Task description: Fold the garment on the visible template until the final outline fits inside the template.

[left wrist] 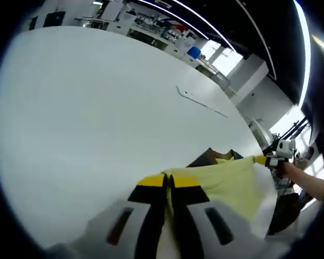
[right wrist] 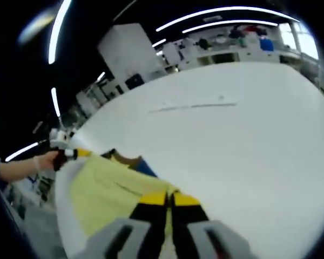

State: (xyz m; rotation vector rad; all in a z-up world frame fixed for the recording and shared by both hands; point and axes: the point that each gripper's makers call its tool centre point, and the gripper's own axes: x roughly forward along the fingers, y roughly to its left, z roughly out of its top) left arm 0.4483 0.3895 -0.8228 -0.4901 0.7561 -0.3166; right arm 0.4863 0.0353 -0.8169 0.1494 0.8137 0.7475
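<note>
Yellow cloth sits pinched between my left gripper [left wrist: 168,182]'s yellow-tipped jaws, which are closed tight on the near edge of the garment [left wrist: 235,181]; in the right gripper view my right gripper [right wrist: 169,200] is likewise closed on another edge of the same garment [right wrist: 105,191]. Outward from each pair of jaws the pale yellow fabric stretches between my two hands, lifted at both held edges, with a darker brown and blue part showing at its far side. Each view also catches the opposite gripper at the far end of the cloth, held in a hand. Beyond the garment the white desk [left wrist: 97,118] runs broad and bare, with a thin line [left wrist: 200,102] marked on it well apart from the cloth; I judge that to be a template edge, though I cannot be sure. The risk, as I judge it, is that the garment hangs near the desk's edge: a slipped grip or uneven pull could drop it off the side or fold it crooked, away from the outline.
</note>
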